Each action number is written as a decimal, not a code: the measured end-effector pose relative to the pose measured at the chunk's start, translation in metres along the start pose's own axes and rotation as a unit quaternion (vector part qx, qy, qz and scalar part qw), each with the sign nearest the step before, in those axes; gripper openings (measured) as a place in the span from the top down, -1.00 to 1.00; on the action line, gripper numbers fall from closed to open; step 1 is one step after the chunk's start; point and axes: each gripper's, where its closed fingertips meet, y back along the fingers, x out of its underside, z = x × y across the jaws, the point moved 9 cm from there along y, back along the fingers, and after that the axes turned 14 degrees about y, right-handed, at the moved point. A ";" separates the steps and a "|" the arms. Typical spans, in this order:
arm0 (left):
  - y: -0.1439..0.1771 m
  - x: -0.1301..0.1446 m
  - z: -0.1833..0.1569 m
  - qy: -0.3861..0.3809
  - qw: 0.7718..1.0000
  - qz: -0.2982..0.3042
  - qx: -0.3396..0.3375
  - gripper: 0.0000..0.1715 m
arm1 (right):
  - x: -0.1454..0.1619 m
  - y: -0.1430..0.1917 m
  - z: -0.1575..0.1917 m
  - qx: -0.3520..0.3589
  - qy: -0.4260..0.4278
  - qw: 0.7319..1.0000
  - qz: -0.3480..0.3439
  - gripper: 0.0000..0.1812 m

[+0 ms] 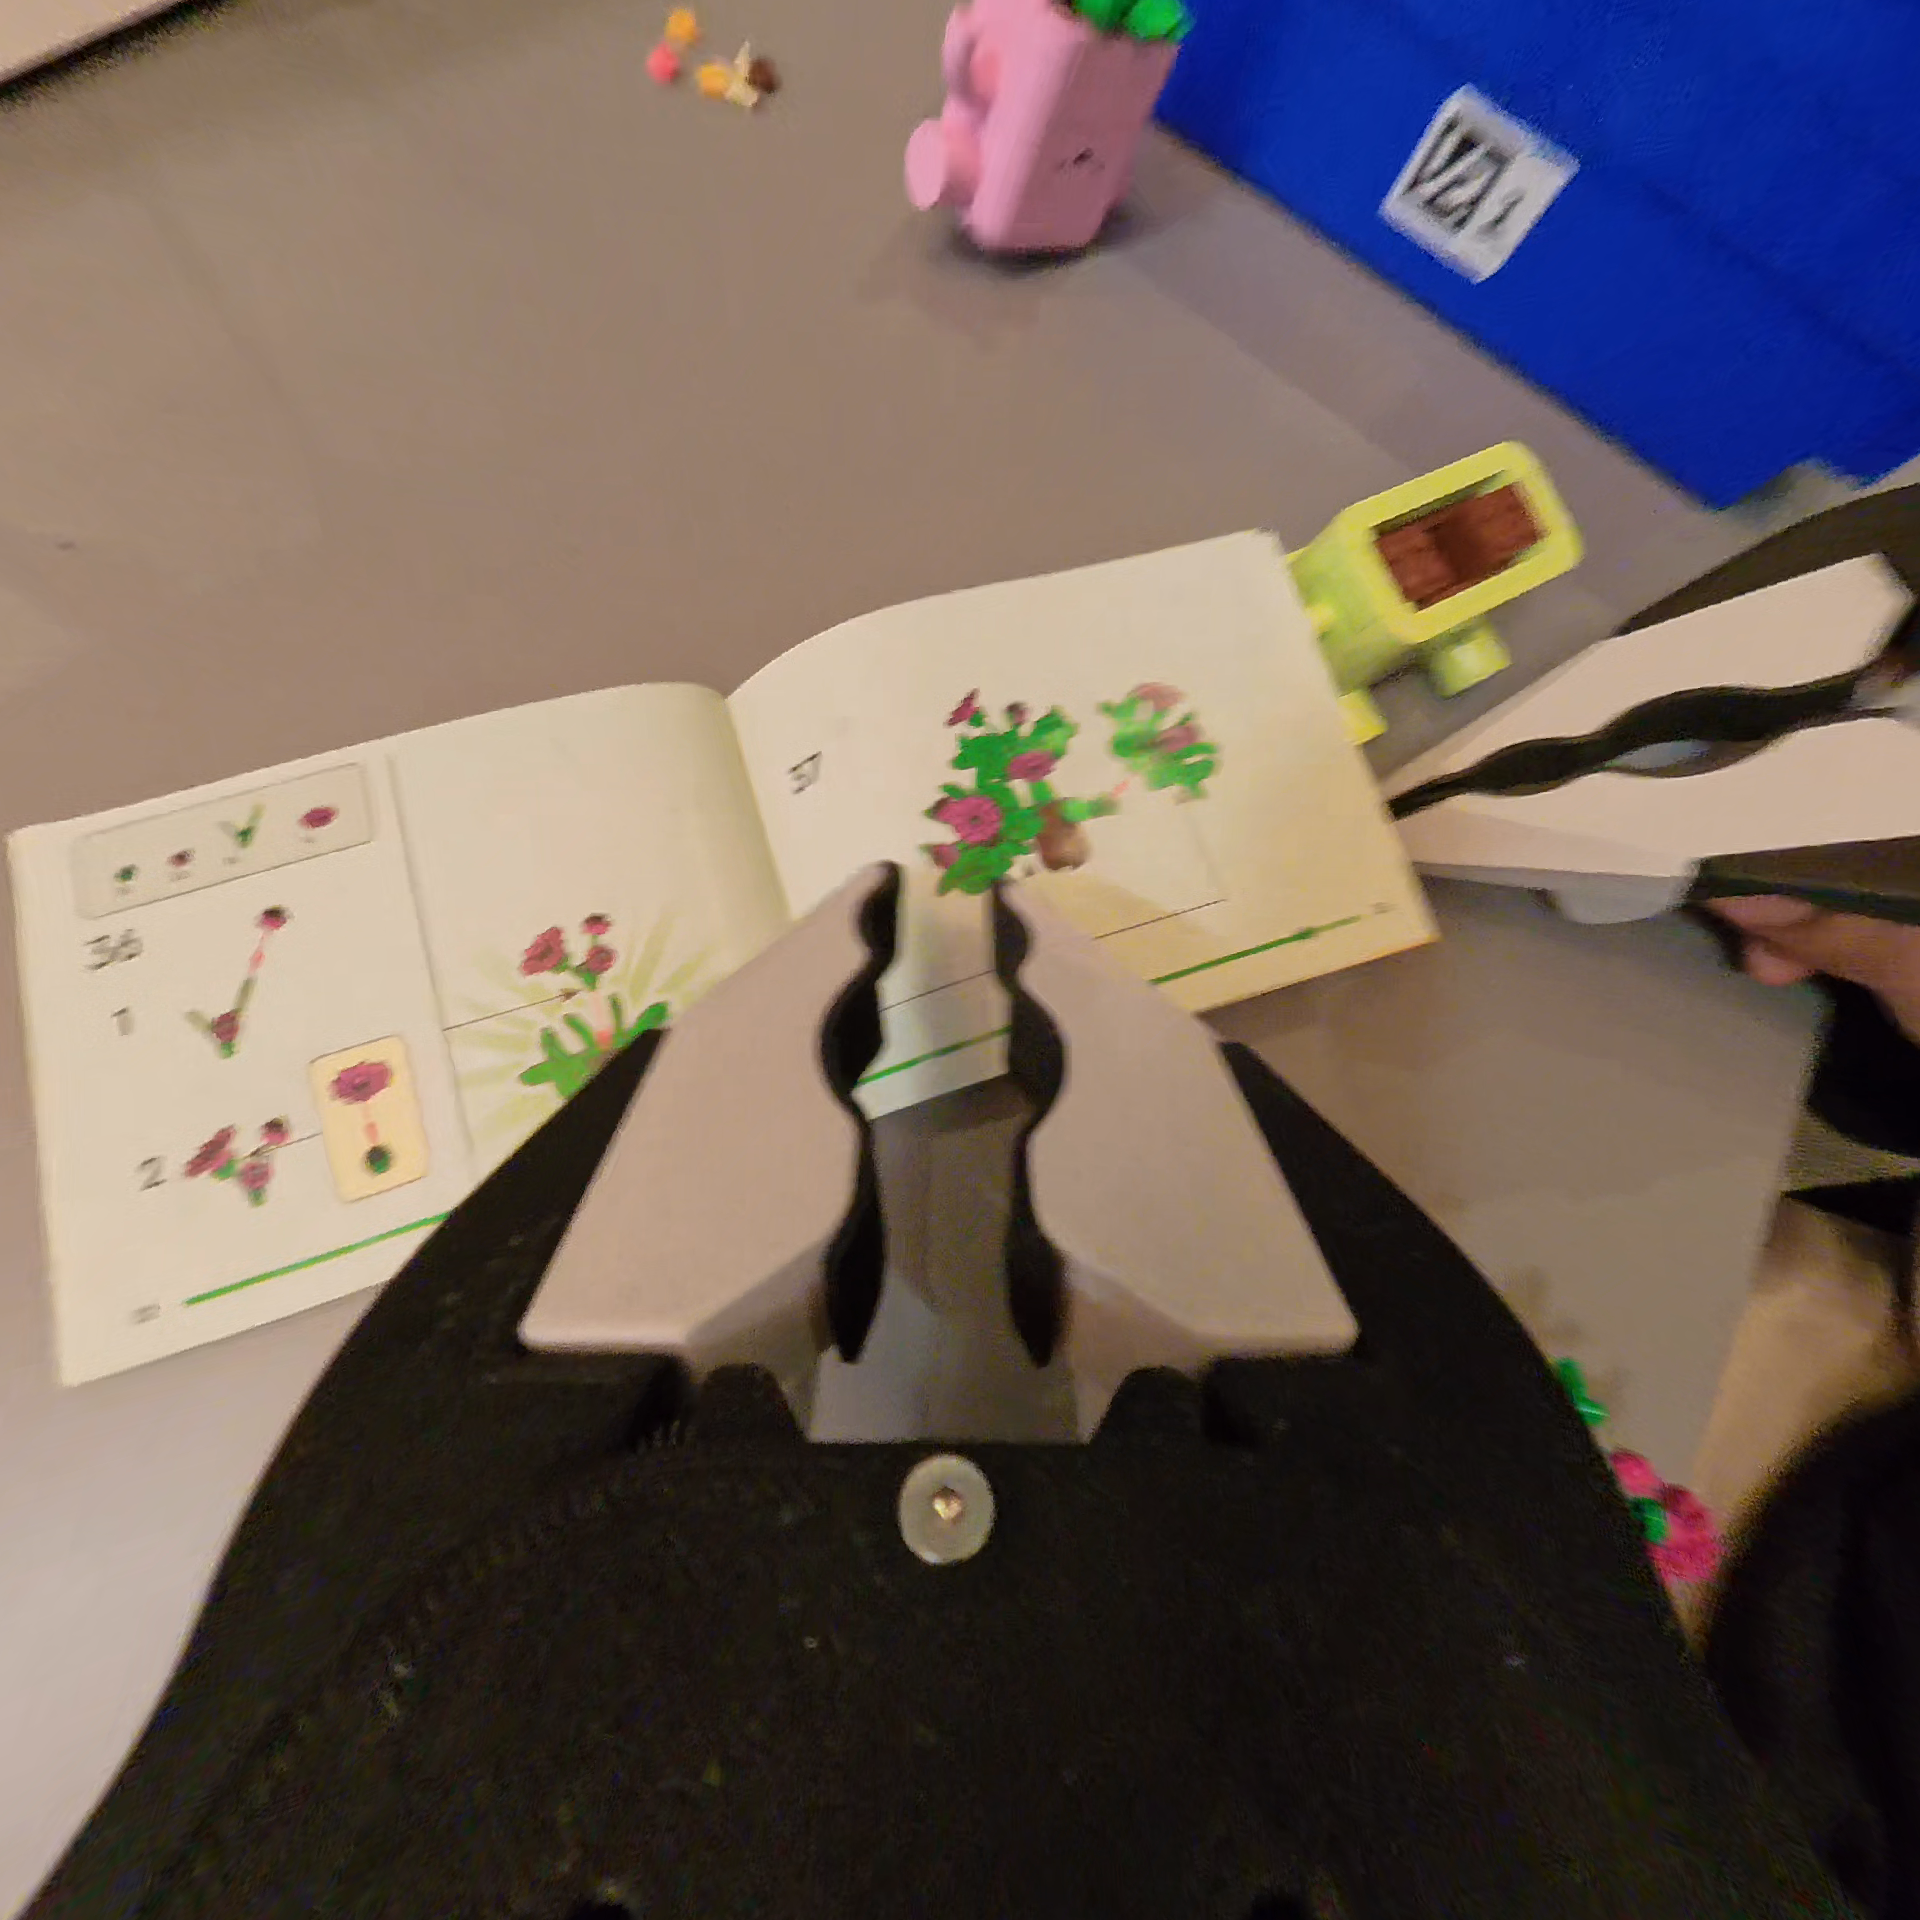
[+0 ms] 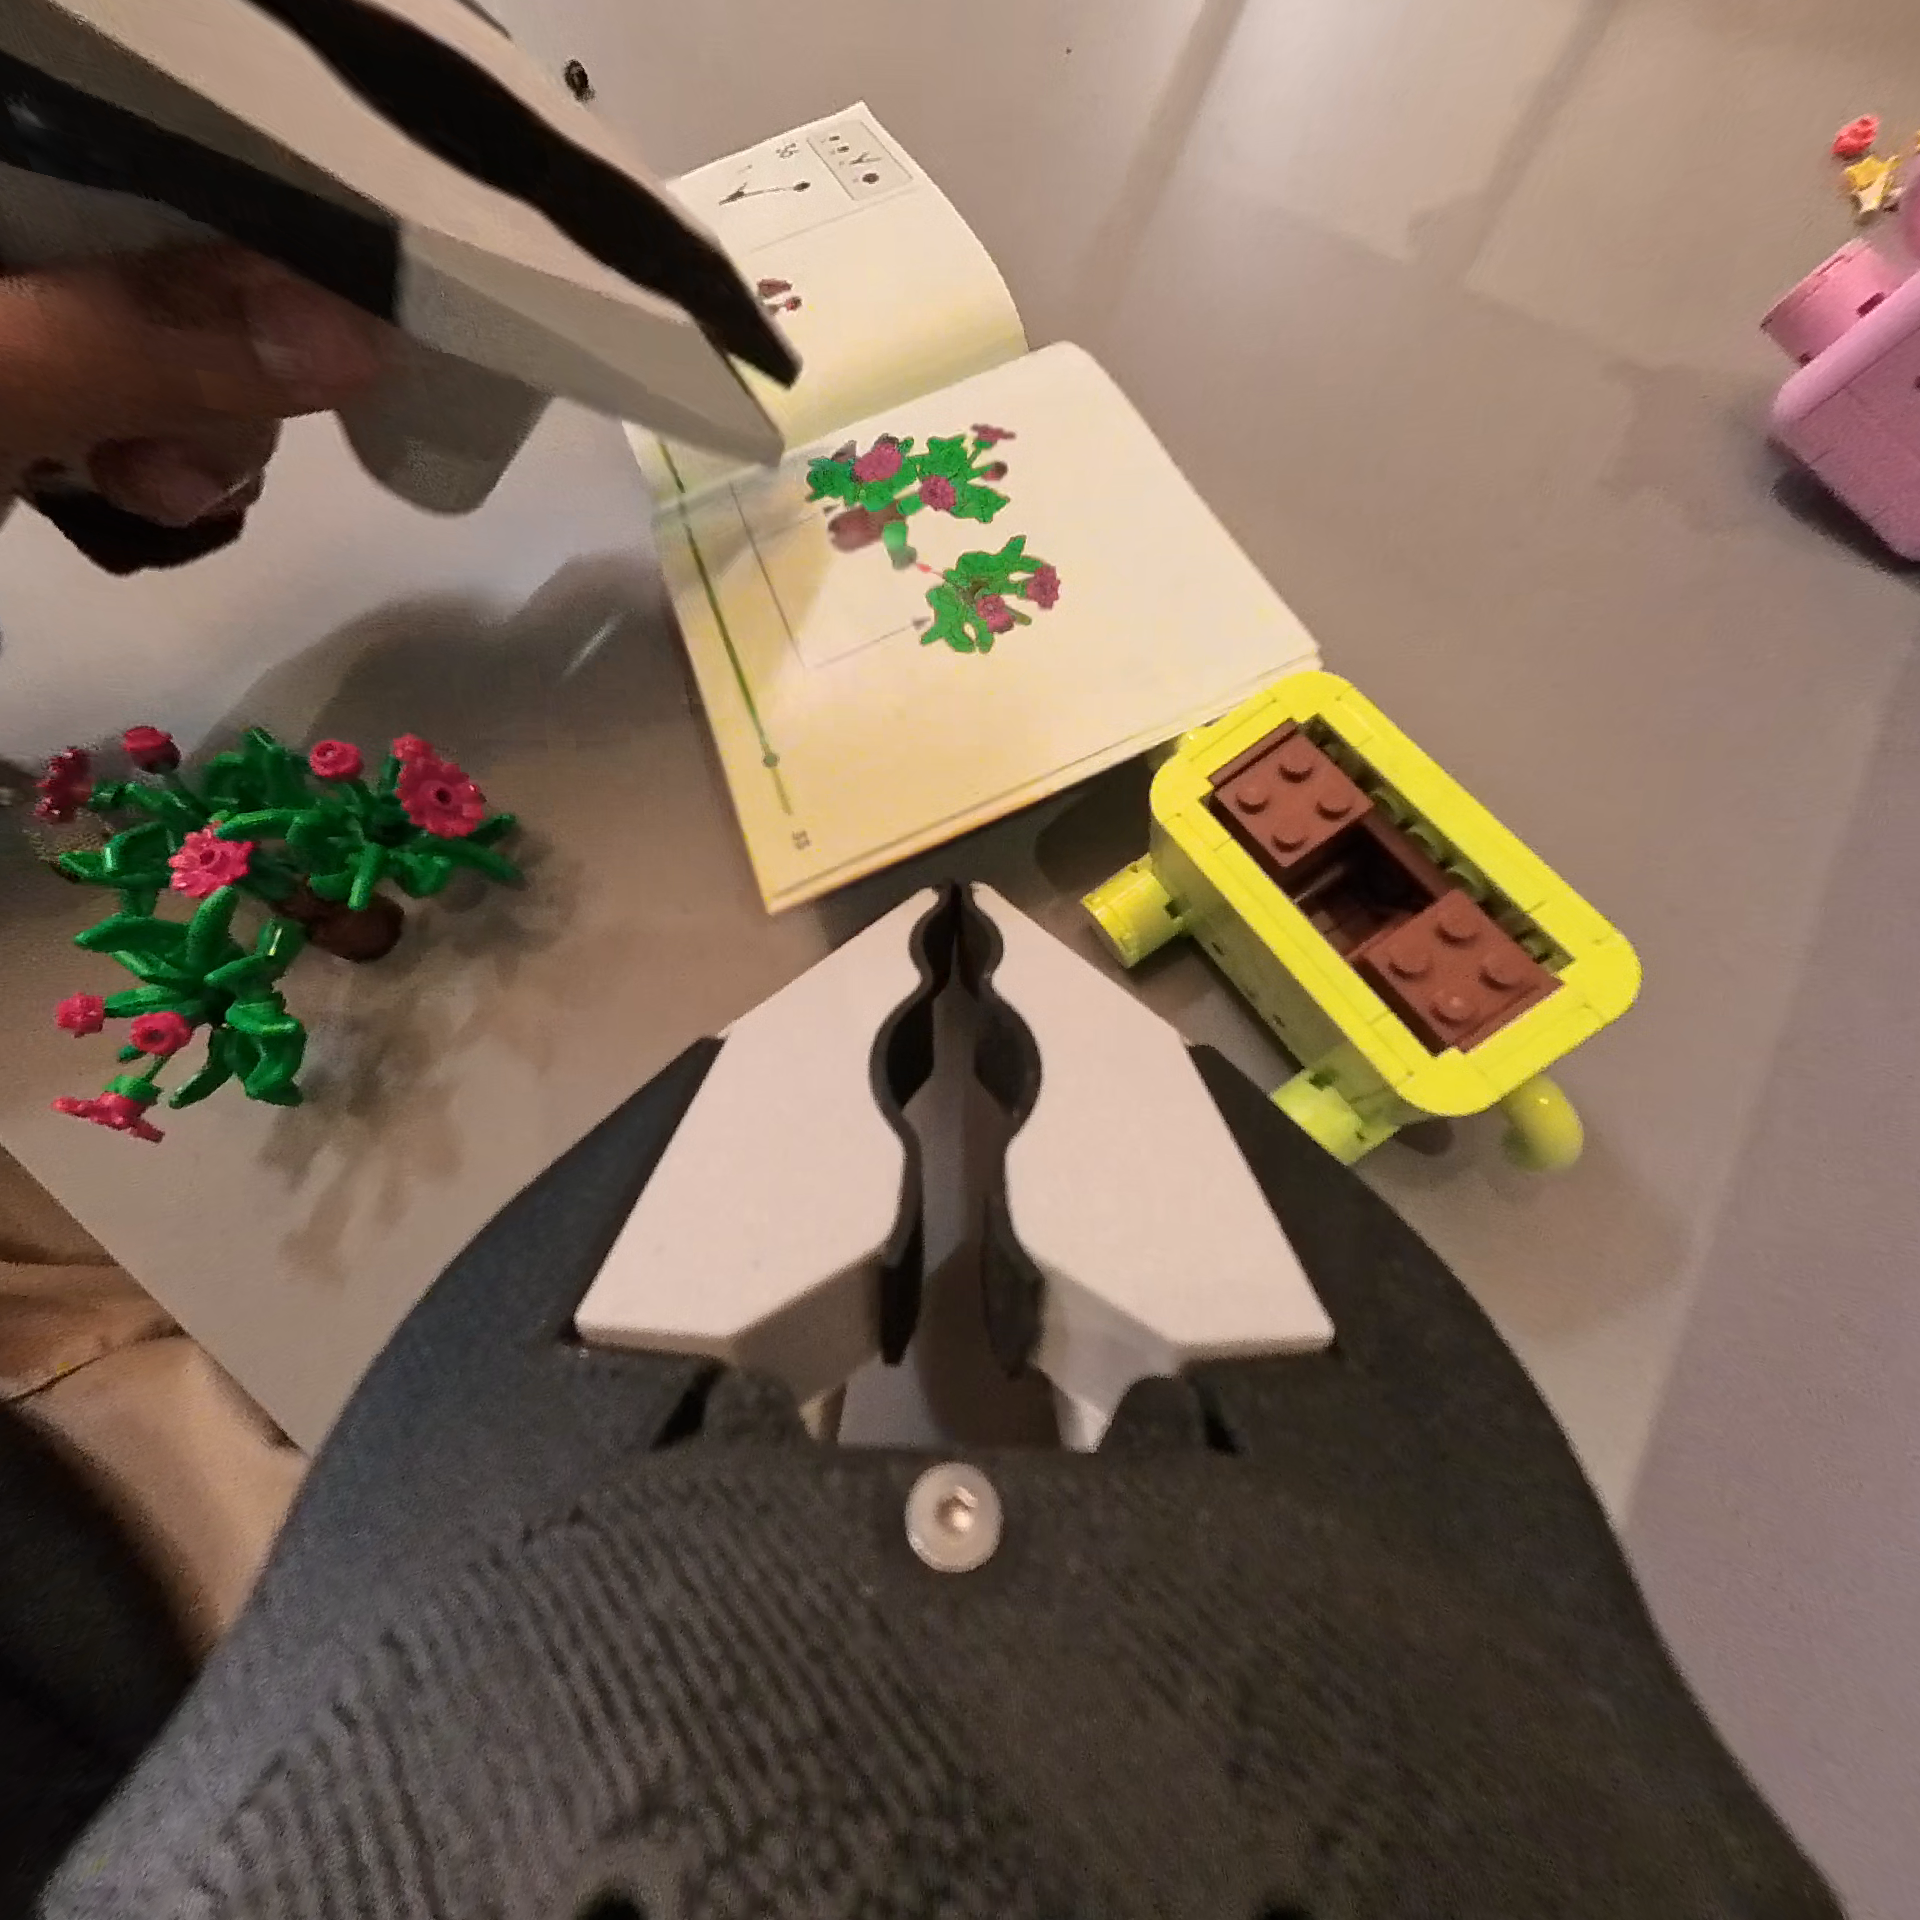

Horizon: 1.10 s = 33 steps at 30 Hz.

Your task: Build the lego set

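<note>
Grey tabletop [image 2: 1455, 312], with an open booklet [image 2: 997, 623] shown mid-surface. A lime planter [image 2: 1392, 914], brown-studded inside, lies just right of the right gripper [image 2: 961, 899], long axis slanting away rightward; that gripper is judged nearer. The flower cluster [image 2: 260, 883] lies at the near edge, left. Right jaws are pressed together; left gripper [image 1: 940, 883] jaws are slightly spread, empty.

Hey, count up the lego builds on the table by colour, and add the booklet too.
Pink planter: 1
Yellow-green planter: 1
Green flower plant: 1
Instruction booklet: 1
Total: 4, not counting the few small loose pieces at the far side, too blurred to count.
</note>
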 end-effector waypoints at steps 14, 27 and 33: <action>-0.037 0.008 -0.014 -0.075 0.994 0.074 -0.025 0.30 | 0.000 0.002 -0.001 -0.002 -0.005 1.000 -0.010 1.00; -0.023 0.002 -0.006 -0.053 0.996 0.032 -0.071 -0.09 | -0.001 0.003 -0.001 -0.006 -0.007 1.000 -0.016 1.00; -0.035 0.010 -0.008 -0.073 0.991 0.055 -0.098 -0.20 | -0.001 0.003 -0.001 -0.006 -0.005 1.000 -0.017 1.00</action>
